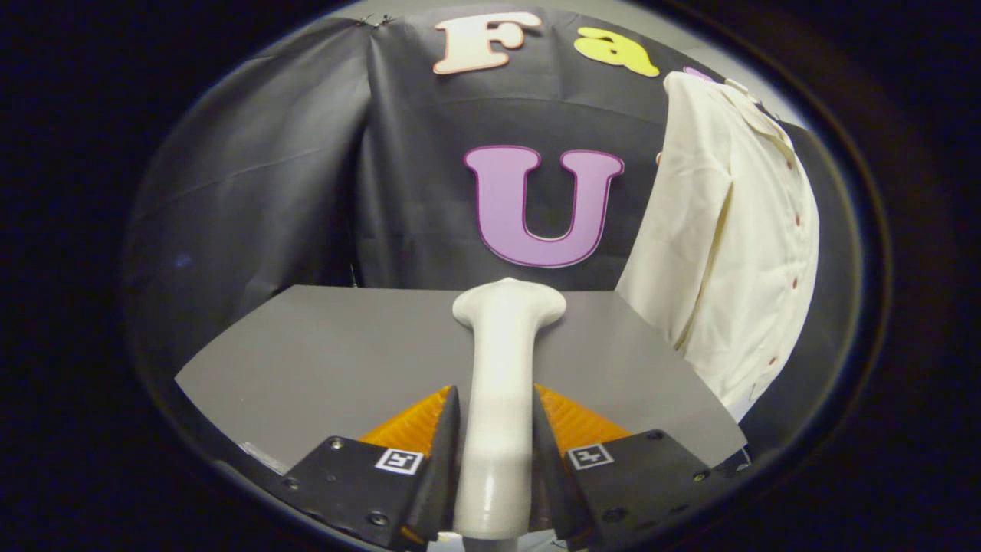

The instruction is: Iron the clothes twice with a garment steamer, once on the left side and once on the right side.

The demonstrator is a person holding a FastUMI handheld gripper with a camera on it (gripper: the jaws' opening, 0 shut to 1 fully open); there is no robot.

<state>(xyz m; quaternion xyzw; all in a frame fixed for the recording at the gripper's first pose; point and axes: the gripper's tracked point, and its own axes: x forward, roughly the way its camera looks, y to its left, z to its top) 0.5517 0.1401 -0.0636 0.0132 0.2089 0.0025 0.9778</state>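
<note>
White garment steamer (502,360) upright between the clamping fingers (444,437) — cream buttoned shirt (728,253) hanging beyond, rightward.

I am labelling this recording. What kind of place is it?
Probably a recording booth arranged for ironing: black cloth wall, plain grey table, a cream shirt hanging beyond it. The gripper is shut on a white steamer.
</note>
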